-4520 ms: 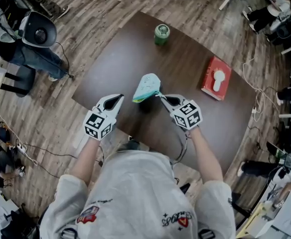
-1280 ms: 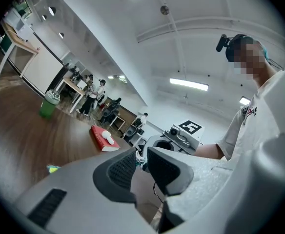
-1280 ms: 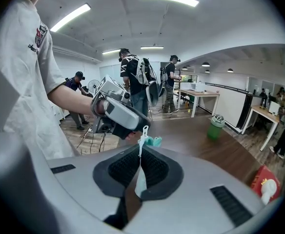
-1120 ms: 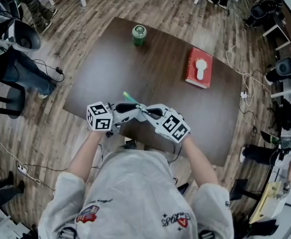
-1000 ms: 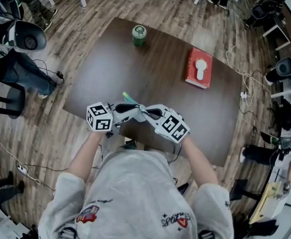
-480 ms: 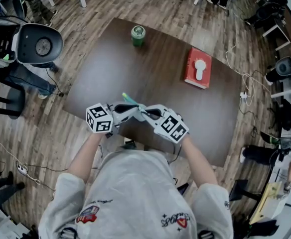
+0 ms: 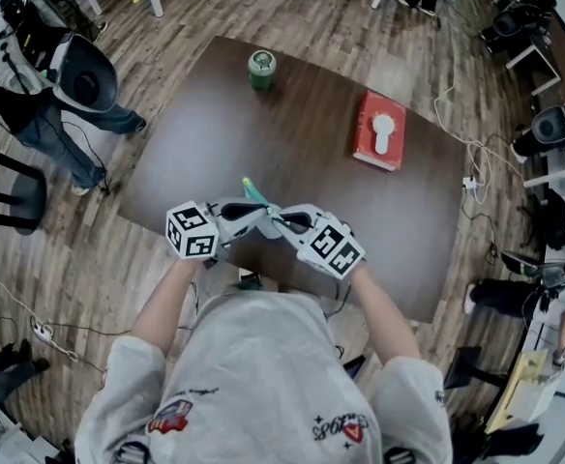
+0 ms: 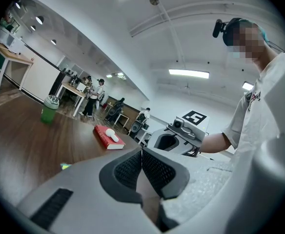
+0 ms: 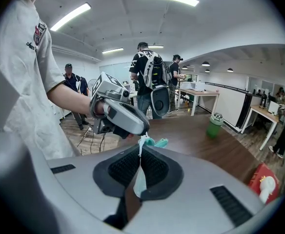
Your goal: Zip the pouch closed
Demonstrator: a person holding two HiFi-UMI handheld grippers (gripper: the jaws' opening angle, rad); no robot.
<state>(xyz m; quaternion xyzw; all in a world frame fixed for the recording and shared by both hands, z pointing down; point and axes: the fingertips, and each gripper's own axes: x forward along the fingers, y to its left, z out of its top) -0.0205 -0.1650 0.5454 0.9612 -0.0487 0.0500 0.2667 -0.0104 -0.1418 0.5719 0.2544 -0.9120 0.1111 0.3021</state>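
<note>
The right gripper (image 9: 140,156) has its jaws pressed together on a thin, pale teal strip of the pouch (image 9: 154,142), which comes up between the two black pads and goes on past their tips. The left gripper (image 8: 141,152) also has its jaws fully together. In its own view I see nothing between the pads. In the right gripper view its tip meets the upper end of the same pale strip, and I cannot tell if it pinches it. The two grippers point toward each other, tip nearly against tip, above the near edge of the dark brown table (image 7: 312,162). The pouch hangs between them, and one small teal corner of it sticks out on the far side of the tips. It is mostly hidden by the grippers in the head view. Both hands hold the grippers close in front of the person's body. On the far side of the table a green can (image 7: 261,68) stands upright. To the right, well apart from the grippers, a red box (image 7: 380,143) with a white shape on top lies flat. Around the table is a wooden floor with chairs, cables and some people standing.
</note>
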